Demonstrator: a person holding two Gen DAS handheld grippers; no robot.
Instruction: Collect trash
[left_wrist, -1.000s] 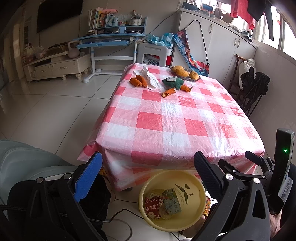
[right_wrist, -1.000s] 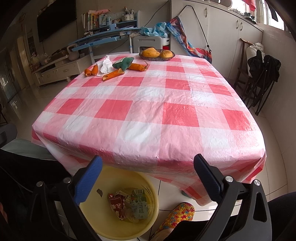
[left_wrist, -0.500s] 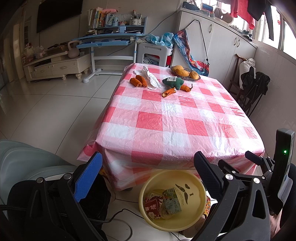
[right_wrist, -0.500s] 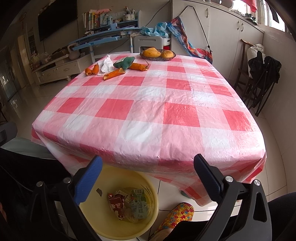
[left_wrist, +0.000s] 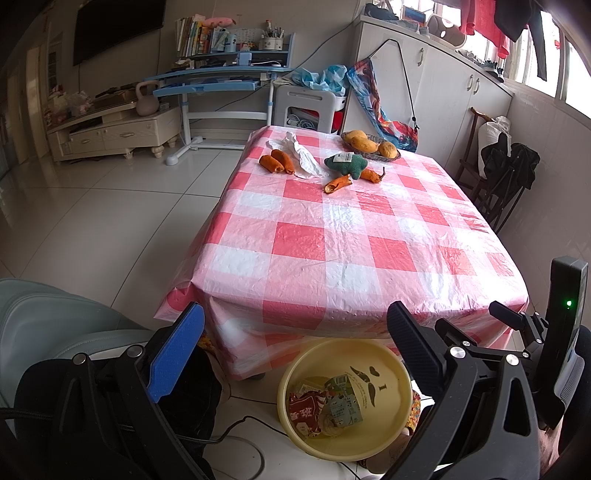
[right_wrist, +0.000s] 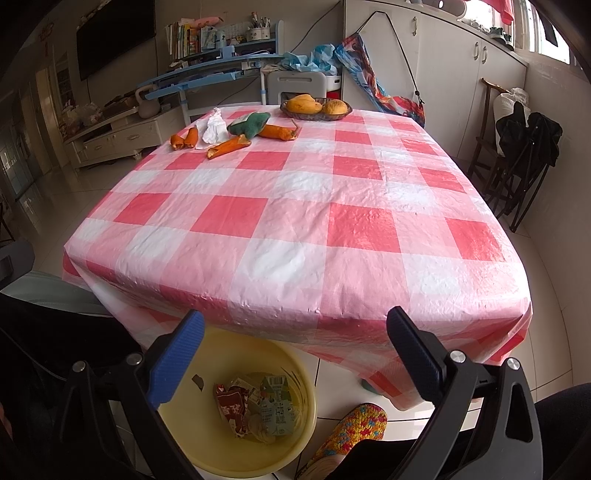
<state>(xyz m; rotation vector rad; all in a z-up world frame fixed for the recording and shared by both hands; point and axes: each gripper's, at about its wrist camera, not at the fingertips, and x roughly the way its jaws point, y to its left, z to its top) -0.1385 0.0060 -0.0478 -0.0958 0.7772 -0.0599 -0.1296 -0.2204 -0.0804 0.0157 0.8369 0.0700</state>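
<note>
A yellow basin (left_wrist: 388, 435) stands on the floor under the table's near edge; it also shows in the right wrist view (right_wrist: 184, 439). It holds a red wrapper (left_wrist: 304, 408) and a crushed carton (right_wrist: 275, 406). At the far end of the checked table (left_wrist: 351, 236) lie orange peels (left_wrist: 277, 162), a white tissue (left_wrist: 303, 155) and a green plush toy (left_wrist: 347, 164). My left gripper (left_wrist: 295, 332) is open and empty above the basin. My right gripper (right_wrist: 295, 336) is open and empty at the table's near edge.
A basket of mangoes (left_wrist: 369, 144) sits at the table's far end. A grey chair (left_wrist: 55, 325) is at my left. A foot in a knitted slipper (right_wrist: 351, 428) rests beside the basin. Dark folding chairs (left_wrist: 506, 177) stand at the right wall.
</note>
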